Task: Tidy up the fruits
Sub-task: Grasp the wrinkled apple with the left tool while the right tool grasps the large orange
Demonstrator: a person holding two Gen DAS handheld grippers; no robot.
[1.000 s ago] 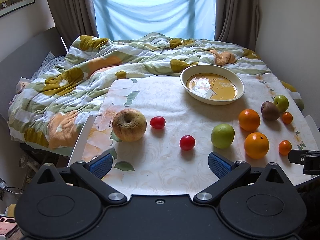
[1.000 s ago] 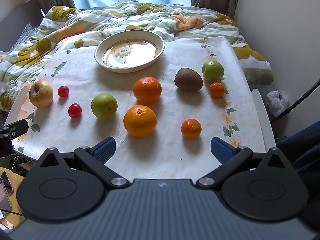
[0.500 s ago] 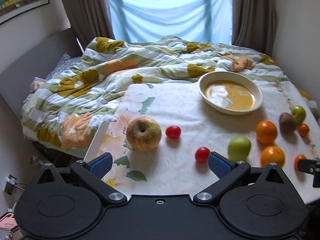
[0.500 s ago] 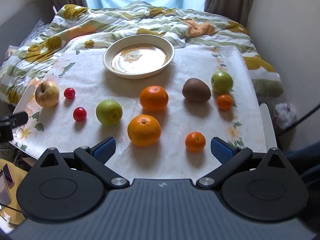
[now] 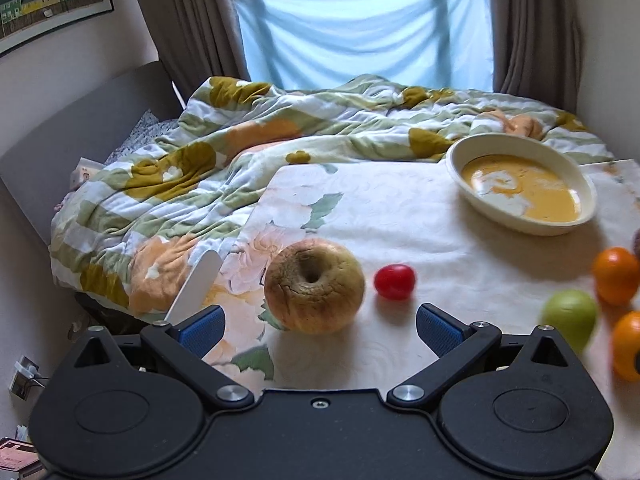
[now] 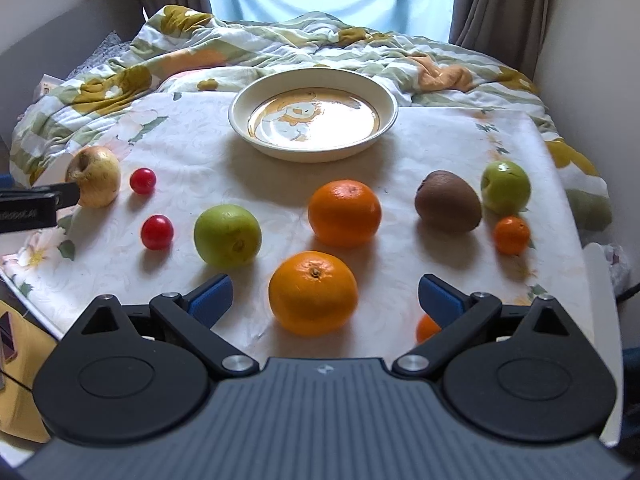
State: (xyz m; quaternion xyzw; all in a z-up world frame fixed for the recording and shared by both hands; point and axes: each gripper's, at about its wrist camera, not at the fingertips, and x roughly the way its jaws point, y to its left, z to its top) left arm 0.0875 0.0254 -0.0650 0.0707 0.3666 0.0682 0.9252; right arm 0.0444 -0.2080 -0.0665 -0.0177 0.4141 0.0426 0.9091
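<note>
Fruits are spread over the worktop (image 6: 440, 140) before an empty bowl (image 6: 390, 114). The left claw (image 5: 319, 326) is held wide open around a wrinkled apple (image 5: 314, 291), the right claw (image 6: 325, 294) wide open around an orange (image 6: 313, 293); nothing is gripped.

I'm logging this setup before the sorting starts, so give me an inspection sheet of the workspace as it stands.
Surface: table under a floral cloth, set against a bed.
Job's things: empty bowl at the back; yellow apple, two cherry tomatoes, two green apples, two oranges, kiwi, two small mandarins, all loose on the cloth.
Clutter: nothing seen on the table.
Grippers: left gripper open, facing the yellow apple; right gripper open, facing the nearer orange.
Cables: dark cable off the right edge.
Surroundings: rumpled quilt, curtains, wall picture.
</note>
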